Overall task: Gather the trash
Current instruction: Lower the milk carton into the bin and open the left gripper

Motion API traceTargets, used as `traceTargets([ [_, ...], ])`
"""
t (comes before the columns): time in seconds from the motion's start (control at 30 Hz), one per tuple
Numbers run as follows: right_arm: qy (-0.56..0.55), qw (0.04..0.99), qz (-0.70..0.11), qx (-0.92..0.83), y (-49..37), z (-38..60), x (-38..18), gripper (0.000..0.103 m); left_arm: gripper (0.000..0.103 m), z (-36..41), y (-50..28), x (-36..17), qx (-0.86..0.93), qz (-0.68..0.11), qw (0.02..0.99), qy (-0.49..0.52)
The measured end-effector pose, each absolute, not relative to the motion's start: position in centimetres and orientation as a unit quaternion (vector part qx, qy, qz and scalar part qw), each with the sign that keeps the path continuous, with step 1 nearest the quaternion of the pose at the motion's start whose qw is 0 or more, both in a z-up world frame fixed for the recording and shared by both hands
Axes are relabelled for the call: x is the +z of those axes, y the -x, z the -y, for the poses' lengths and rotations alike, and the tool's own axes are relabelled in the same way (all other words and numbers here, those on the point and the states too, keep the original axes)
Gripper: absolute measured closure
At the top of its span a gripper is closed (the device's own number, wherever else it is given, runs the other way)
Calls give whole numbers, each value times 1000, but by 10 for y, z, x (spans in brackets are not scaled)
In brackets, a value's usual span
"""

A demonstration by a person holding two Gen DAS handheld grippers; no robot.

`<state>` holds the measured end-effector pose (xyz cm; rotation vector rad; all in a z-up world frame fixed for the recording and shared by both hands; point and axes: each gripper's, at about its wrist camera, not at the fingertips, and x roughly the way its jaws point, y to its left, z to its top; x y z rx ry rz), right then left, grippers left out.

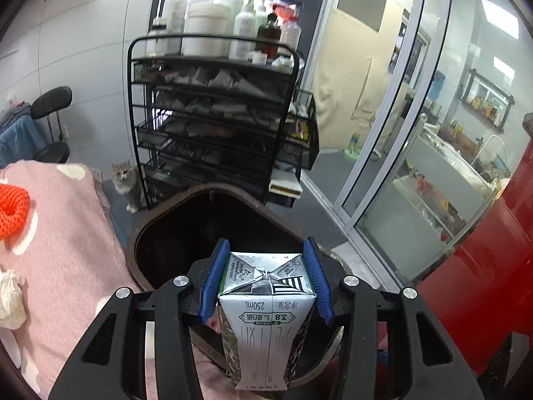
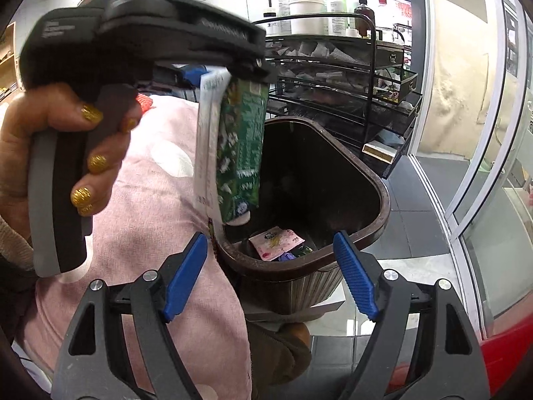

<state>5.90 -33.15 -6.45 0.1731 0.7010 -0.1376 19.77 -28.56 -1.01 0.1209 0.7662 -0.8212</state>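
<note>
Milk carton upright, long axis vertical, clamped in left gripper above bin; right gripper wide, empty.

We see a silver-white milk carton with black print, its side green with pale speckles, gripped between our left tongs' ribbed blue pads on black arms. The trash bin is dark brown, ribbed outside. The blanket is pink with white spots; a knitted orange ring lies on it. Our right tongs match: blue pads, black arms.
</note>
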Motion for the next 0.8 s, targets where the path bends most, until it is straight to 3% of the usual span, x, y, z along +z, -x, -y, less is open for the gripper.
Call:
traceTargets([
  [0.27, -81, 932, -348, -60, -60, 325, -65, 25, 56, 290, -199, -22, -392, -390, 830, -77],
  [0.43, -79, 932, -347, -60, -59, 324, -64, 22, 25, 285, -197, -22, -378, -388, 836, -87],
  [0.8, -78, 933, -348, -53, -64, 321, -64, 16, 10, 236, -188, -10, -346, -362, 864, -55],
])
